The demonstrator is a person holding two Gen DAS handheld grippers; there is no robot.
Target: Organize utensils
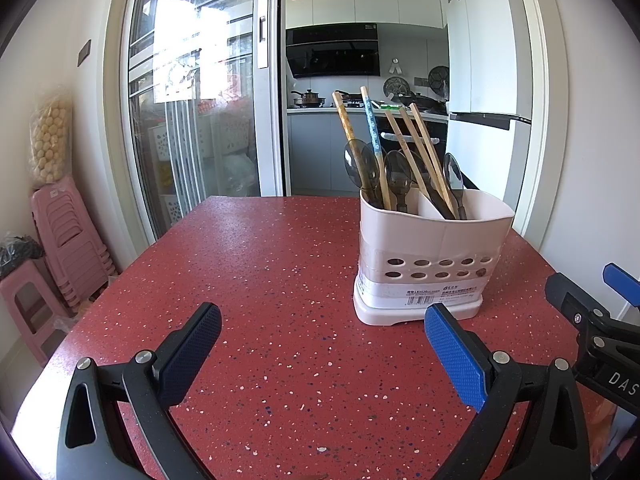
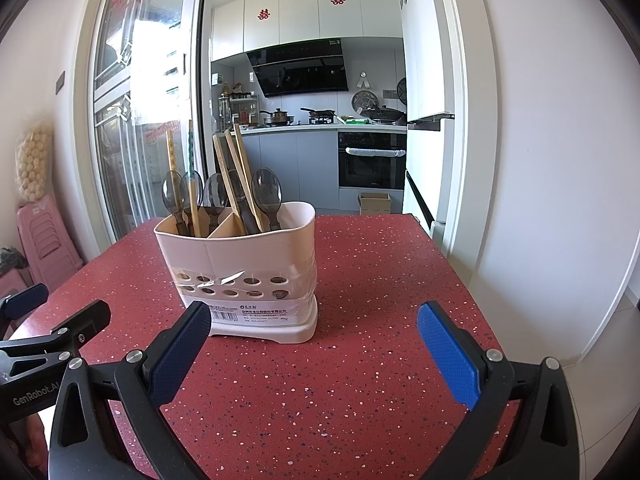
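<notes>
A pale pink plastic holder (image 1: 432,256) stands upright on the red speckled table (image 1: 256,280), and everything else can be placed from it. A divider wall splits its inside into compartments (the front one shows nothing inside). The back left compartment holds two chopsticks (image 1: 347,128), one yellowish wood and one with a blue-green pattern, together with dark see-through plastic spoons (image 1: 358,166). The back right compartment holds three plain wooden chopsticks (image 1: 420,140) leaning together and another dark spoon (image 1: 454,174). All handles go down, with the oval bowls and square stick ends above the rim. The holder has rounded corners, two rows of oval holes low on its wall, a wider foot, and a clear wrap with a printed barcode label.

The left hand-held gripper (image 1: 322,336) hovers over the table in front of the holder and to its left, its textured blue pads spread wide apart with nothing between them. The right hand-held gripper (image 2: 314,326) sits directly in front of the holder, also spread wide and holding nothing; its left pad (image 2: 182,354) overlaps the holder's lower front corner in the right wrist view, though I cannot tell whether they touch.

Behind the holder, past the table's far edge, a glass sliding door (image 1: 192,100) opens onto a kitchen.
</notes>
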